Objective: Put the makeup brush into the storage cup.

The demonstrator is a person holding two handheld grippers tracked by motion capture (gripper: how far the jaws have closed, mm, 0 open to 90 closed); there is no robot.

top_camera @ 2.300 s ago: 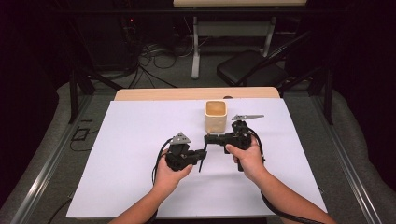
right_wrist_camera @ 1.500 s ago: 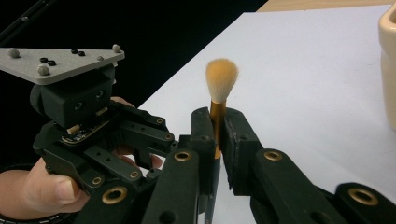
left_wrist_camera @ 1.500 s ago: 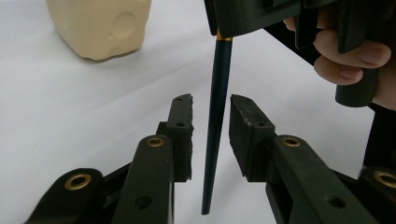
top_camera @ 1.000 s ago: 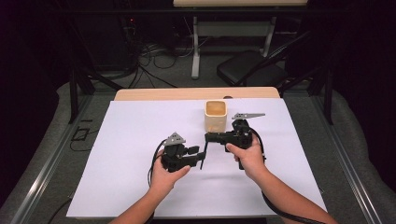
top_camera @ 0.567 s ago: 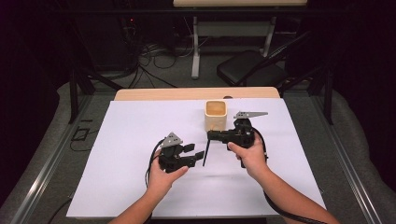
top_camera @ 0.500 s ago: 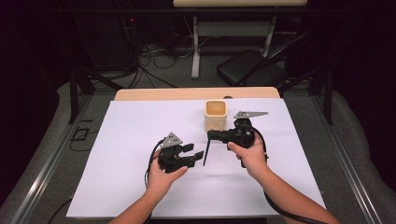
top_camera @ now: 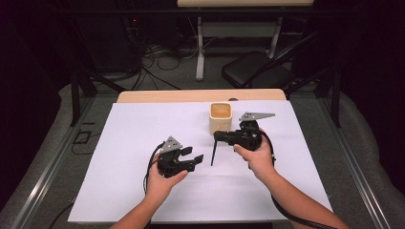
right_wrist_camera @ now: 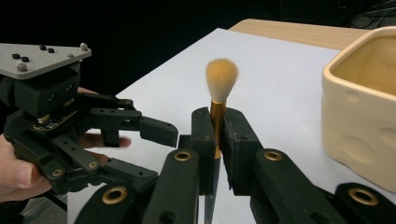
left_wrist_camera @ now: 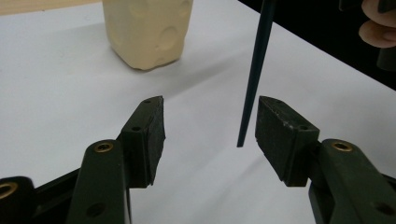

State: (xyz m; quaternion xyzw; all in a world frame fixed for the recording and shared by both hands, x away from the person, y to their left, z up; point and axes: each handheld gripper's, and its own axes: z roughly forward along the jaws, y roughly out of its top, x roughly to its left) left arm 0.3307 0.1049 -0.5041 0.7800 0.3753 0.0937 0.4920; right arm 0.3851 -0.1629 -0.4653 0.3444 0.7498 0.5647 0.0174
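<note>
Two right claw point(right_wrist_camera: 218, 140) jaws pinch the brush point(right_wrist_camera: 219, 93), handle hanging below.

1. Left gripper point(top_camera: 197, 158): held in the left hand point(top_camera: 160, 180) above the white sheet point(top_camera: 119, 157), jaws spread wide apart and pointing toward the right gripper.
2. Right gripper point(top_camera: 218, 135): held in the right hand point(top_camera: 258, 158) over the same sheet, jaws pointing toward the left gripper and clamped on a brush point(right_wrist_camera: 217, 105).
3. Both forearms extend over the sheet's near edge.
</note>
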